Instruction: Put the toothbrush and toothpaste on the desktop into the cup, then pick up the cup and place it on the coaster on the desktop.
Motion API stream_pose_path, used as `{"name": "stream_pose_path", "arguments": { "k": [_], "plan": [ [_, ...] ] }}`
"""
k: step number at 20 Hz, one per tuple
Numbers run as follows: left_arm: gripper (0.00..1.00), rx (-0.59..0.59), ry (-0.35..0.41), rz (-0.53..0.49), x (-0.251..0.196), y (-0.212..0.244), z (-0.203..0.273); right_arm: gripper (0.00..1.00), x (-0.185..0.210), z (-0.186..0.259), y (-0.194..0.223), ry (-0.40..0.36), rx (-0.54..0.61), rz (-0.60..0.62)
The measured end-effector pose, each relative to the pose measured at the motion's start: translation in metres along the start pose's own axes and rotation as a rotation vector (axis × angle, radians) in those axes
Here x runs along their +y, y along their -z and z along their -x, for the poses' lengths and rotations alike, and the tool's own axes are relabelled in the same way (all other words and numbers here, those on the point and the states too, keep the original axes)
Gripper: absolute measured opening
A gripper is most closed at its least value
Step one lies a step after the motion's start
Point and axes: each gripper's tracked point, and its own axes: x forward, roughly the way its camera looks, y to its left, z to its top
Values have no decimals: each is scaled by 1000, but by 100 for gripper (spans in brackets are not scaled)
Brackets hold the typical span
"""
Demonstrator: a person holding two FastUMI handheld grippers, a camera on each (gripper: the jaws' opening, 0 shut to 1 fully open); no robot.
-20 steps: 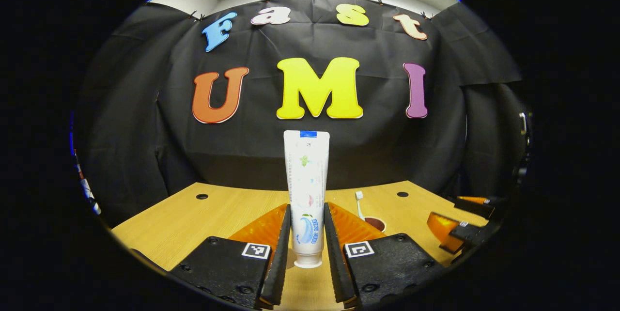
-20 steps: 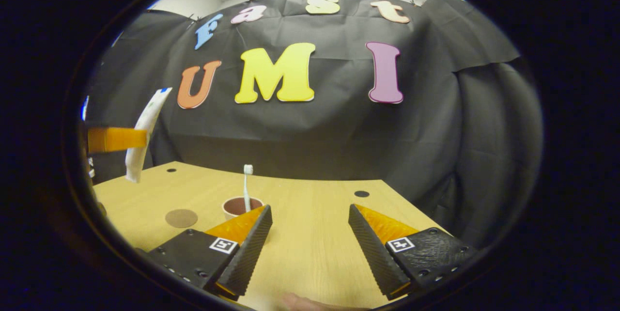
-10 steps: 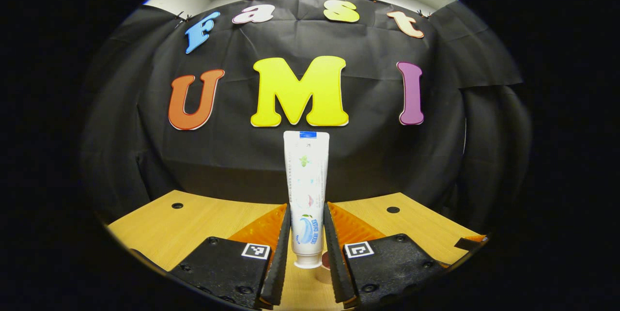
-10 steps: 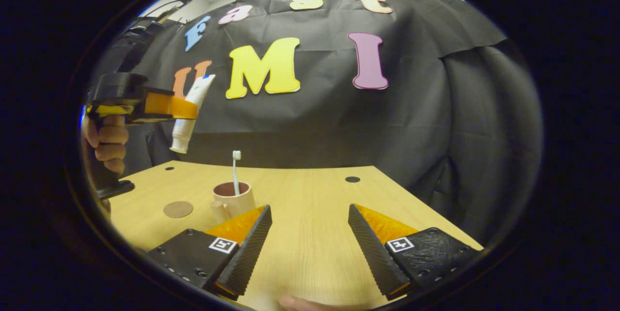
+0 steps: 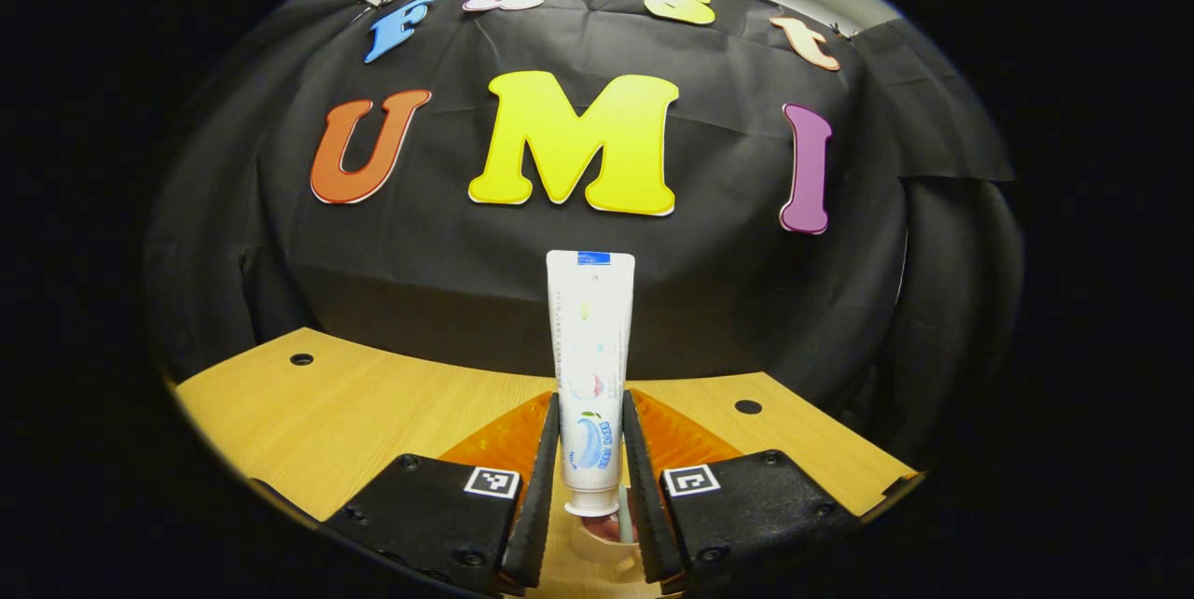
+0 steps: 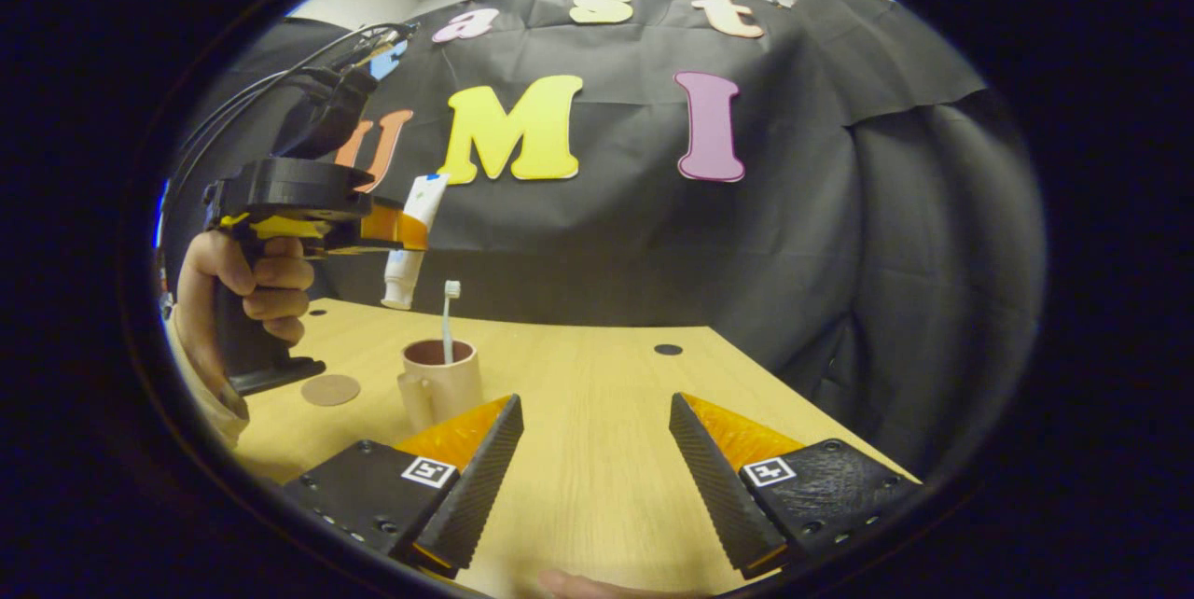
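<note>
Light wood-grain worktop (image 6: 597, 450) is sitting in front of the black cloth booth wall (image 6: 839, 235); dark round holes are showing near its far corners, pale ceiling above the cloth.

Toothpaste tube (image 5: 590, 366): white, flat crimped end with a blue strip up top, cap pointing down, small coloured graphics on the body. Left gripper (image 5: 591, 478) is pinching it low on the tube, both fingers pressing its sides, tube standing upright in the left gripper view. Just under the cap, at 6 o'clock, the cup's reddish inside is peeking out between the fingers.

In the right gripper view the same tube is hanging tilted at roughly 10 o'clock, in the air above and slightly left of the cup (image 6: 438, 383), not touching it. A hand (image 6: 247, 286) is gripping that gripper's handle.

Cup: beige mug, handle on its left, dark red interior. Toothbrush (image 6: 449, 319) is standing in it, white bristle head up.

Coaster (image 6: 330, 389): flat brown disc on the worktop, just left of the cup, bare.

Right gripper (image 6: 595, 464) is hovering at 6 o'clock over the worktop, fingers spread wide, gripping nothing.
</note>
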Motion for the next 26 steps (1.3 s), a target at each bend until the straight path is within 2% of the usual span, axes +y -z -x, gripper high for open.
{"name": "stream_pose_path", "arguments": {
  "k": [4, 7, 10, 14, 16, 22, 26],
  "plan": [
    [42, 37, -2, -39, -7, 14, -9, 95, -6, 1, 4, 8, 13, -39],
    [42, 82, 22, -6, -17, 30, -13, 95, -9, 0, 5, 12, 19, -66],
    [43, 117, 36, -18, -24, 40, -11, 95, -6, 1, 5, 4, 20, -67],
    [44, 33, 19, -82, -24, 19, -3, 95, -4, 0, 12, 0, 32, -51],
    [44, 8, 32, -94, -27, 14, 2, 95, -2, 0, 15, -2, 44, -52],
    [44, 6, 47, -111, -26, 5, 37, 94, 10, 4, 13, -26, 76, -86],
    [46, 21, 60, -120, -15, 5, 68, 94, 18, 10, 6, -17, 75, -46]
  ]
}}
